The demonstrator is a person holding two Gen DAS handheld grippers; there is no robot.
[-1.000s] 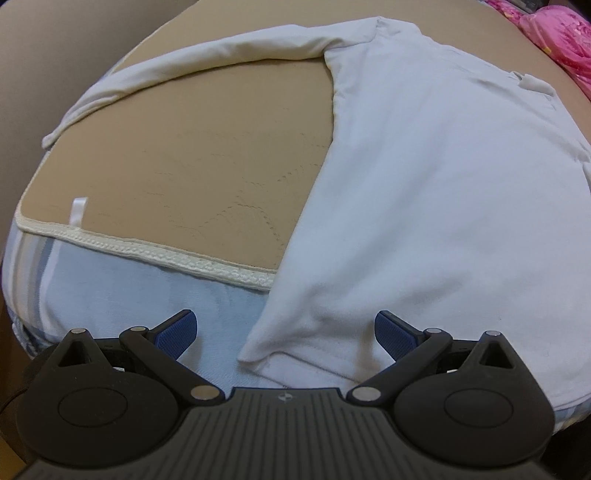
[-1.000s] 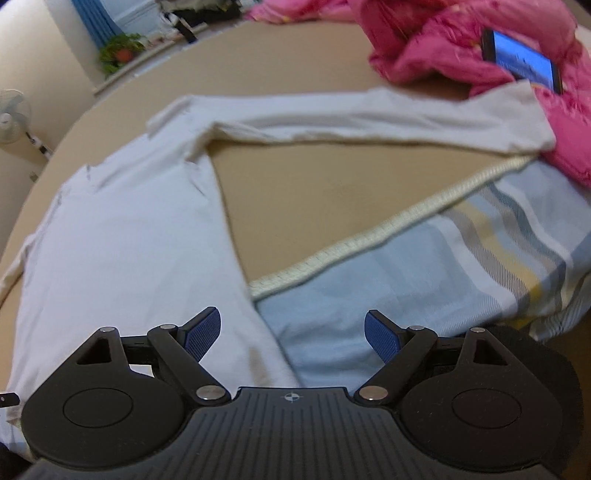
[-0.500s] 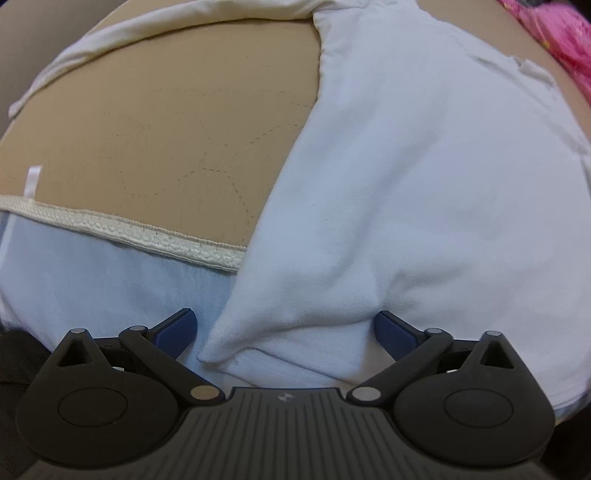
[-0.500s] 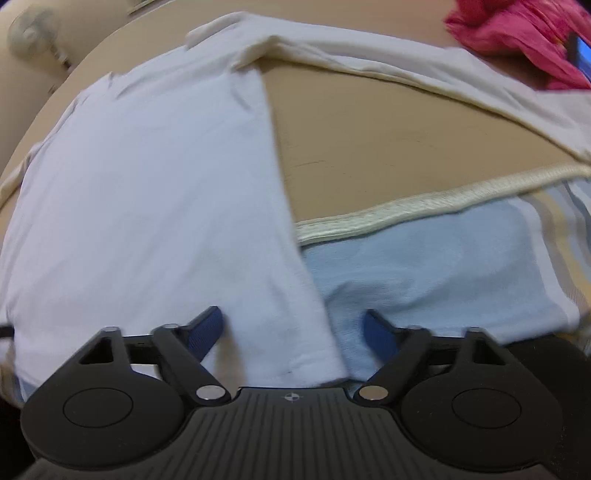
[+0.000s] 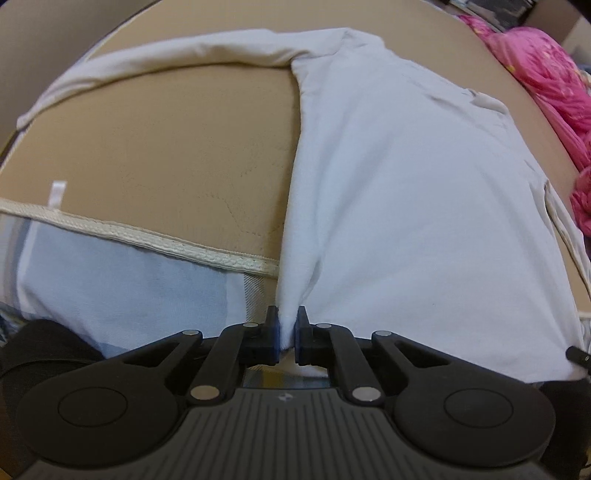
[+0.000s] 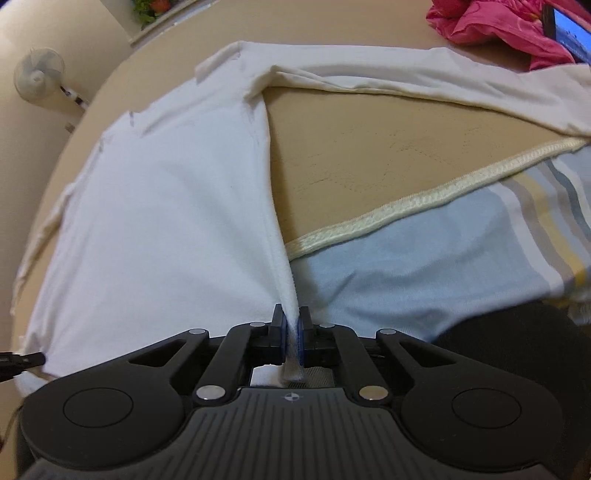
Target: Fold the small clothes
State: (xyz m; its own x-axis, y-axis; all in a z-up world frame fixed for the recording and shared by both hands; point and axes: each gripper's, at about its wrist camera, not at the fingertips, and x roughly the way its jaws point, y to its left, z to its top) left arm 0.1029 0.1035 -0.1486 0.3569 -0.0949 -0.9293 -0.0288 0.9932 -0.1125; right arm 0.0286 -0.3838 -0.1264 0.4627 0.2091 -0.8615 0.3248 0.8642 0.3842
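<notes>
Both my left gripper (image 5: 287, 326) and right gripper (image 6: 290, 328) pinch the shirt (image 5: 406, 206) hem corners (lower centre) — ready to lift and fold.

A home bedroom: a bed (image 6: 369, 155) with tan quilted mattress, striped sheet (image 6: 424, 266), pink bedding (image 5: 546, 74) at two o'clock, and a fan (image 6: 38, 75) at ten o'clock.

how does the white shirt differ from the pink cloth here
The white shirt lies spread flat near the cameras; the pink cloth sits crumpled in a heap at the far edge. The shirt's bottom corners are pinched by the left gripper and right gripper; the pink cloth is held by neither. Both rest on the tan mattress.
</notes>
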